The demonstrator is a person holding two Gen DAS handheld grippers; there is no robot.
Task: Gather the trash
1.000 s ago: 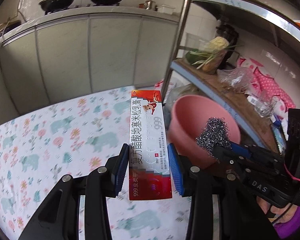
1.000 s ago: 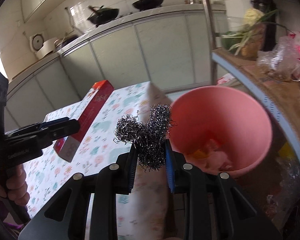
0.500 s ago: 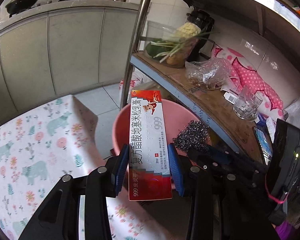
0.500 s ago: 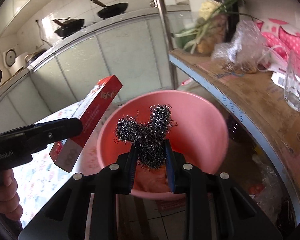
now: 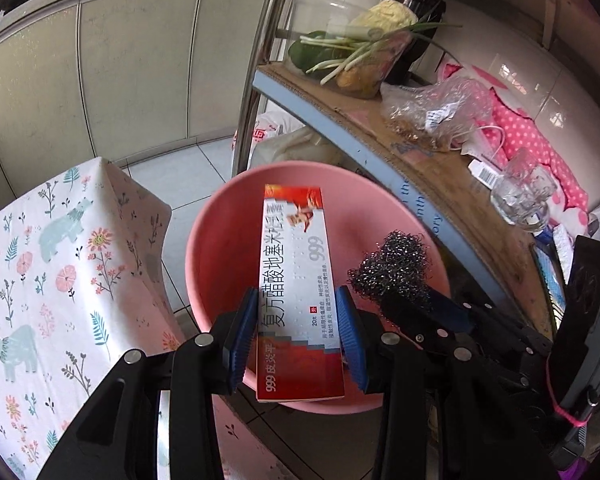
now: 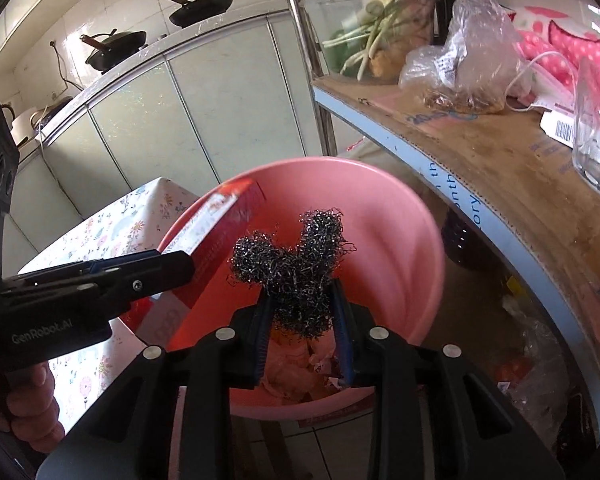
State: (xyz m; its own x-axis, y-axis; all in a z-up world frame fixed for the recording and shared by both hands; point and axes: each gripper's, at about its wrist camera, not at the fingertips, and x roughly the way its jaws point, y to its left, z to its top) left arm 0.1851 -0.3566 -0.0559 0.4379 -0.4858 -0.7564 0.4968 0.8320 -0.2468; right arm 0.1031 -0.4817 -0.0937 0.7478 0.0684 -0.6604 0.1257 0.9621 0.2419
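My left gripper is shut on a long red and white ointment box and holds it over the pink bin. My right gripper is shut on a grey steel wool scrubber, also above the pink bin, which has crumpled scraps at its bottom. In the left wrist view the scrubber and the right gripper's fingers sit just right of the box. In the right wrist view the box and the left gripper are at the left.
The table with a floral cloth stands left of the bin. A metal rack shelf on the right carries vegetables, a plastic bag and a glass. Its upright pole stands behind the bin. Cabinets line the back.
Both grippers have moved right from above the table to over the pink bin, which now looks closer and lower. Each still holds its item.
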